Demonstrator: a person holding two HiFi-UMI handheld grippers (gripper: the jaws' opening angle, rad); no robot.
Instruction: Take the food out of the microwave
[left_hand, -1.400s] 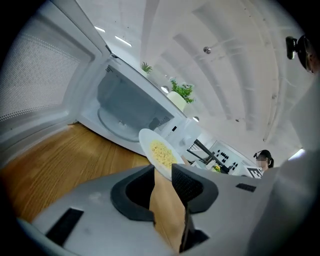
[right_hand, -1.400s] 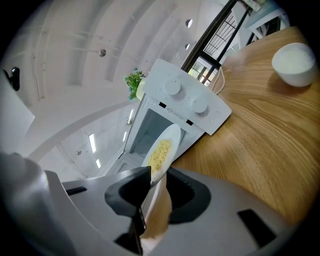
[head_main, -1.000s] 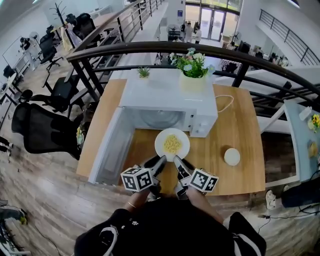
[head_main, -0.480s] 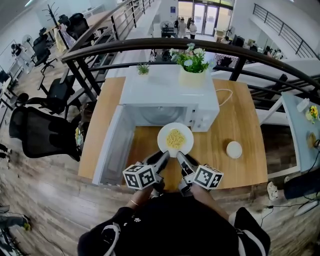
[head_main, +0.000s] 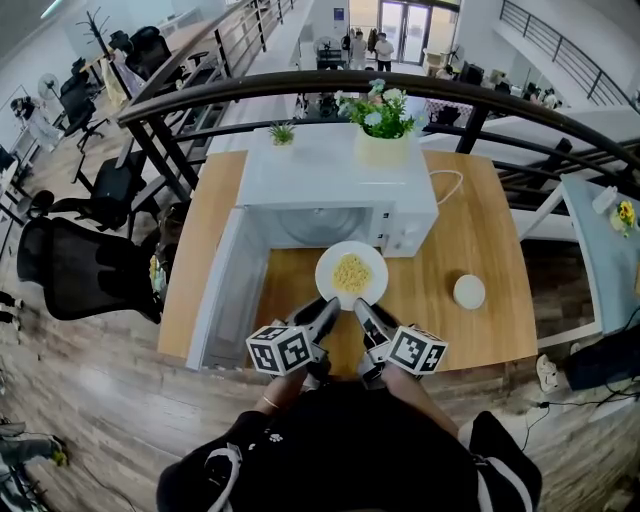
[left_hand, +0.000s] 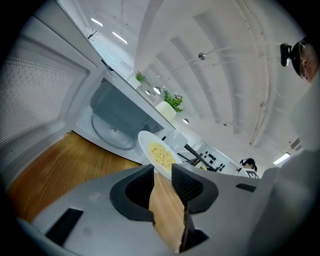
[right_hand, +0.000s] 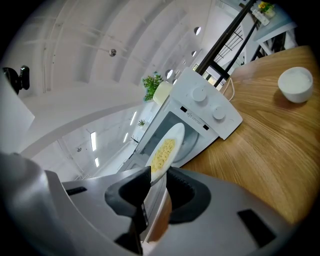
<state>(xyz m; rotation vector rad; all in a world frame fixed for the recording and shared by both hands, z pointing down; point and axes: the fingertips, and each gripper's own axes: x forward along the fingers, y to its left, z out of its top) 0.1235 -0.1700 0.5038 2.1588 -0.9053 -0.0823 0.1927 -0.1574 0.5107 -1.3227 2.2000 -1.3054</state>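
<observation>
ITEM: plate (head_main: 351, 274) of food, white, round, shallow, with a heap of yellow noodles at its middle

LOCATION: outside the microwave (head_main: 335, 175), just near of its open cavity, over the wooden table (head_main: 470, 230). No view settles whether it rests on the table or hangs just above it. The microwave door (head_main: 222, 295) stands swung out to the left. The glass turntable (left_hand: 112, 131) inside is bare.

HOLD: left gripper (head_main: 322, 312) is clamped on the plate's near-left rim and right gripper (head_main: 362, 314) on its near-right rim. Each gripper view shows the thin rim pinched between that gripper's jaw tips.

HANDLING (judged): stiff and probably ceramic, so breakable if dropped. The glazed surface looks slippery under the pads. Moderate weight, carried well far of both holds, so the far edge will tend to dip. The noodles lie loose and could slide if it tilts. Best taken at the rim, one hold each side, and kept level.

NEARBY: small white bowl (head_main: 468, 291) on the table to the right, well apart; potted plant (head_main: 382, 125) on top of the microwave
</observation>
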